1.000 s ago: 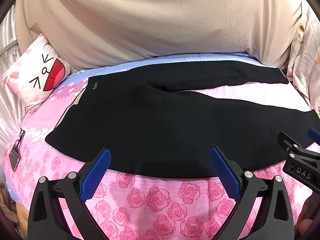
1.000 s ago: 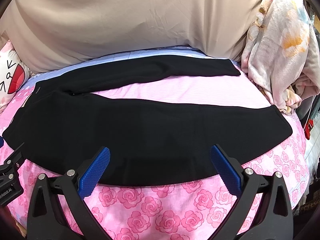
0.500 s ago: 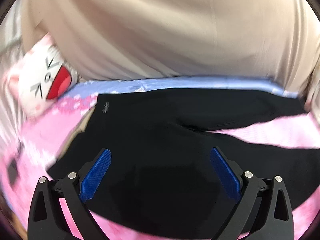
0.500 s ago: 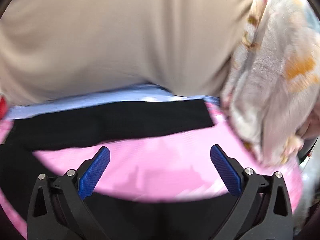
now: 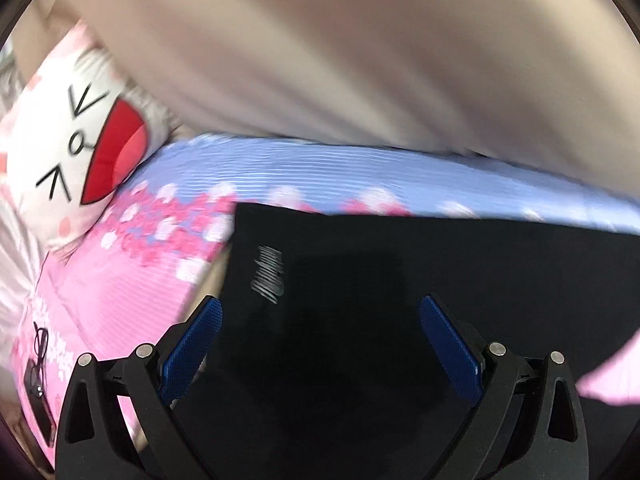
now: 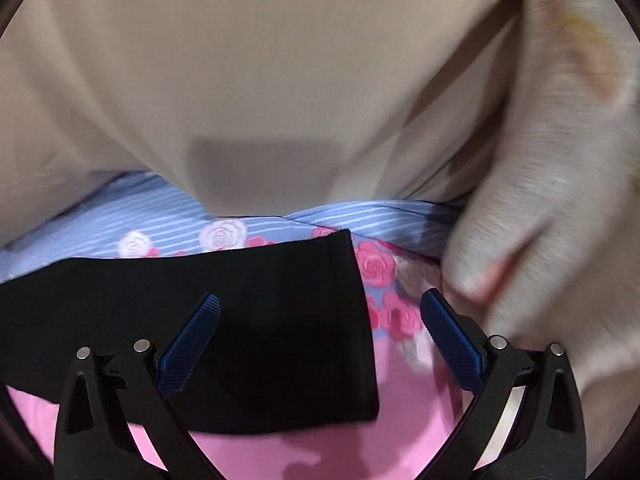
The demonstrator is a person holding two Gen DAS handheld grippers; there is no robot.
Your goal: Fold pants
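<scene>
Tongs first: the left gripper (image 5: pixel 320 340) stands with its 2 blue pads spread wide and nothing between them, poised over the waist end of the black pants (image 5: pixel 400 300), beside a grey script logo (image 5: pixel 269 274) near the corner of the garment. The right gripper (image 6: pixel 320 332) is likewise spread wide and empty; its left pad sits over the hem end of a pant leg (image 6: pixel 260 320), its right pad over bare bedsheet (image 6: pixel 400 400) just past the hem. Whether either pad touches the cloth cannot be told. The pants lie flat on the pink rose-print sheet, which turns to blue stripes at the far edge. Beyond that rises a beige cloth (image 6: pixel 280 80). A cat-face pillow (image 5: pixel 80 152) lies to the left, and a pale floral blanket (image 6: pixel 560 200) is bunched at right. A small dark device with cord (image 5: pixel 38 392) rests on the sheet at lower left.
</scene>
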